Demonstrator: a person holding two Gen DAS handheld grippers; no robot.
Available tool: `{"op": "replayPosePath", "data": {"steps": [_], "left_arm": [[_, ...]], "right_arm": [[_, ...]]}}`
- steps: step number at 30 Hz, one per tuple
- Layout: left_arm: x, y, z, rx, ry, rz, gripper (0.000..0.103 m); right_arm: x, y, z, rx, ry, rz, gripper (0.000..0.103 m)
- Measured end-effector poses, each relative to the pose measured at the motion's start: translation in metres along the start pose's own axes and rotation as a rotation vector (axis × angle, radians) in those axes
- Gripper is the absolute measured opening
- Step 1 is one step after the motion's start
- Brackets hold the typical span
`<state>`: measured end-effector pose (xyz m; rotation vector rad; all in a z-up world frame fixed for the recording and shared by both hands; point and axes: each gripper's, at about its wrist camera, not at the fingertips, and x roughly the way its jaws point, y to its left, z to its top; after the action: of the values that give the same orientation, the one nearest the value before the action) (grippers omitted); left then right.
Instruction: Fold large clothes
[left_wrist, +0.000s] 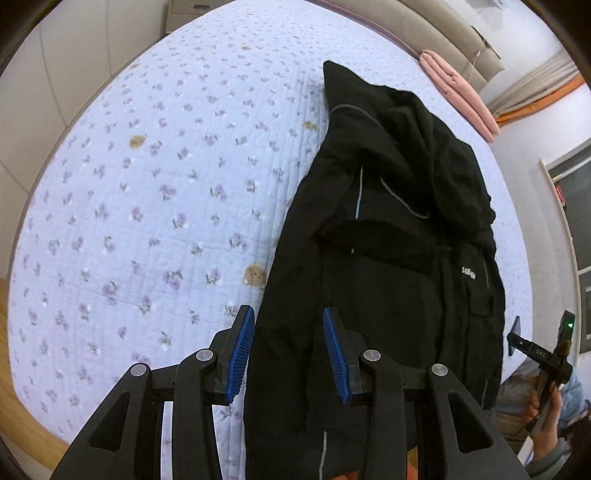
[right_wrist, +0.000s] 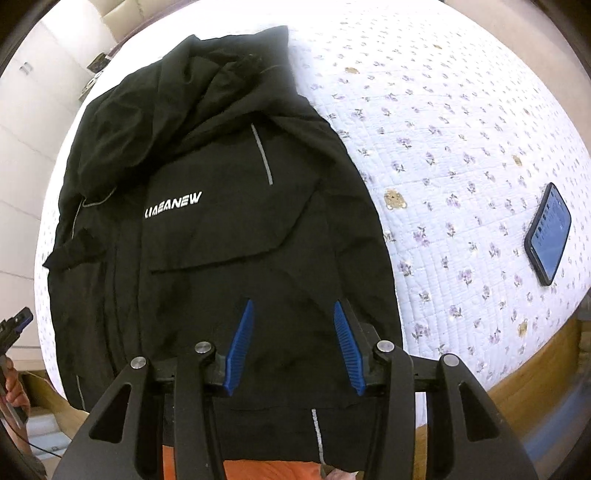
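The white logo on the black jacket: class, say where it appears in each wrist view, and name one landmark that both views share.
Left wrist view: the logo is small, right of centre, on the jacket near its right edge.
Right wrist view: the logo is large, left of centre, on the jacket's chest.
Shared landmark: the floral quilt under the jacket.

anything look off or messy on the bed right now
The black jacket is not lying flat: its hood and one sleeve are bunched and crumpled over the upper chest, and the hem hangs past the bed edge. A phone lies screen-up on the floral quilt, apart from the jacket.
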<state>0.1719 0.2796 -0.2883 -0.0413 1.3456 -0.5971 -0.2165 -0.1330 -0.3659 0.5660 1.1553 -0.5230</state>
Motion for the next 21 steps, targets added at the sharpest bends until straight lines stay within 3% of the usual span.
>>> {"op": "replayPosePath", "data": {"steps": [7, 12, 18, 21], "left_arm": [[0.022, -0.013, -0.022, 0.048, -0.061, -0.011, 0.040], [0.017, -0.013, -0.051, 0.084, -0.105, 0.002, 0.040], [-0.004, 0.001, -0.089, 0.061, -0.108, 0.076, 0.040], [-0.005, 0.008, -0.106, 0.053, -0.086, 0.107, 0.043]], "right_arm": [[0.025, -0.002, -0.024, -0.044, -0.062, 0.009, 0.051], [0.025, -0.013, -0.050, -0.041, -0.124, 0.033, 0.051], [0.005, -0.035, -0.084, -0.029, -0.175, 0.010, 0.055], [-0.001, -0.047, -0.094, -0.011, -0.182, -0.019, 0.064]]}}
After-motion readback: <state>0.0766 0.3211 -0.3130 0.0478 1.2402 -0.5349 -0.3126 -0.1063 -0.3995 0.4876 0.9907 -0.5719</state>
